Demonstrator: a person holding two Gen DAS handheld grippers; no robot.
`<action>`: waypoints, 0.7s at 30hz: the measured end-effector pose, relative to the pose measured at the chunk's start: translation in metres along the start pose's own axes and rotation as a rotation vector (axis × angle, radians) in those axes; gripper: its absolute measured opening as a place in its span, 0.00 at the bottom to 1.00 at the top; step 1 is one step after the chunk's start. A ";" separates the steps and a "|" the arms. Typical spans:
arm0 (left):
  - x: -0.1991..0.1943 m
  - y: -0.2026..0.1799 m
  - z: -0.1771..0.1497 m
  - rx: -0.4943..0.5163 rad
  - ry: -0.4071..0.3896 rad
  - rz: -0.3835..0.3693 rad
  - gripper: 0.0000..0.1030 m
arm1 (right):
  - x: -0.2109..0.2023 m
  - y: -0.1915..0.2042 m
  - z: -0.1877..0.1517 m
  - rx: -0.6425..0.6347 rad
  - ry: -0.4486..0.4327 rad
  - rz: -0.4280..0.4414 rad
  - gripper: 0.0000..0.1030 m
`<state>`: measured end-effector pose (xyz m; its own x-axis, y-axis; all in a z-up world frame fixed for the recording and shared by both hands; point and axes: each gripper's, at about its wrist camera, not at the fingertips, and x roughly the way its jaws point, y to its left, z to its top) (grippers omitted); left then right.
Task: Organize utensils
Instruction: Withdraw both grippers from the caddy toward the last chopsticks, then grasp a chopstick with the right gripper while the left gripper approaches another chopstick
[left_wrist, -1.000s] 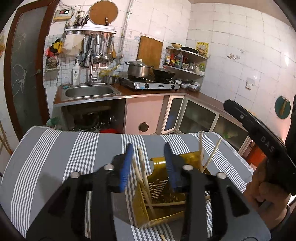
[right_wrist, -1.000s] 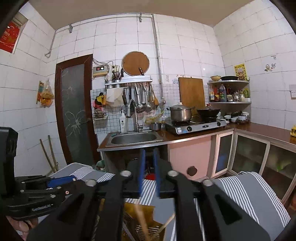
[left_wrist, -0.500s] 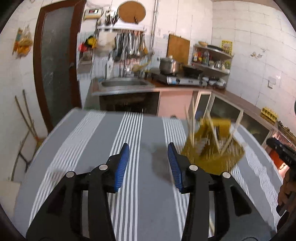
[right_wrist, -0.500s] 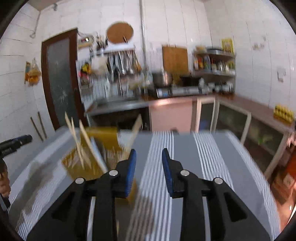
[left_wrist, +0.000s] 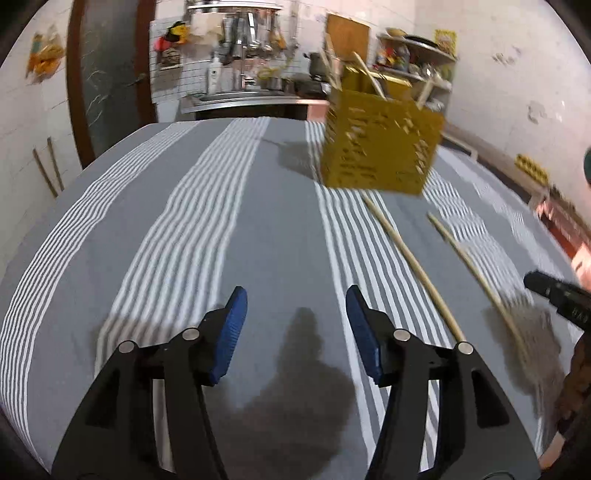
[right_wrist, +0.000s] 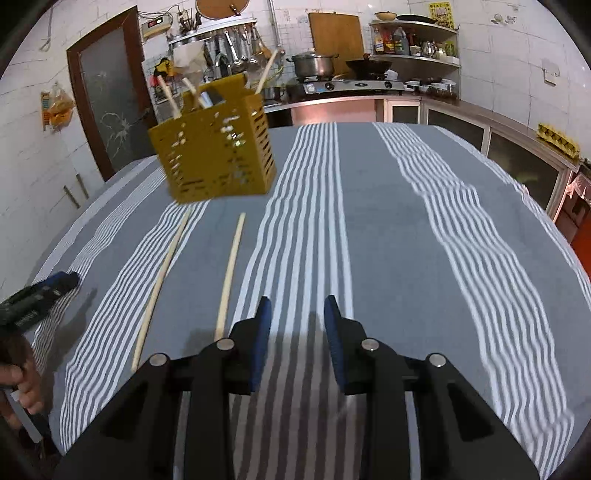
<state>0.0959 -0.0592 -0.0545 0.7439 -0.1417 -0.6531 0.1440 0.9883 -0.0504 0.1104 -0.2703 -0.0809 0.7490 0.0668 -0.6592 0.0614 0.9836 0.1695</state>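
- While nothing lies between them, the left gripper (left_wrist: 295, 328) is spreading its blue jaws above the striped tablecloth (left_wrist: 184, 229); the right gripper (right_wrist: 297, 334) holds its jaws slightly apart, also empty.
- Two loose chopsticks lie side by side on the cloth: the nearer chopstick (right_wrist: 229, 275) ends just left of the right gripper's left jaw, and the farther chopstick (right_wrist: 162, 280) lies beyond it.
- Both run lengthwise away from the grippers toward the yellow utensil caddy (right_wrist: 214, 155), which already holds several chopsticks.
- Judging by this, the right hand is nearer.
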 end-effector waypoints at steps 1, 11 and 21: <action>-0.003 -0.002 0.000 0.000 -0.006 -0.005 0.53 | -0.002 0.001 -0.001 -0.004 0.001 0.001 0.29; 0.011 0.006 -0.005 -0.038 0.067 0.017 0.61 | -0.002 0.031 0.010 -0.096 0.018 -0.017 0.33; 0.046 -0.005 0.037 0.000 0.128 -0.045 0.72 | 0.061 0.056 0.049 -0.161 0.146 -0.005 0.33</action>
<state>0.1531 -0.0730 -0.0561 0.6474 -0.1773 -0.7413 0.1754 0.9811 -0.0815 0.1912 -0.2192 -0.0757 0.6443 0.0737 -0.7612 -0.0503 0.9973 0.0540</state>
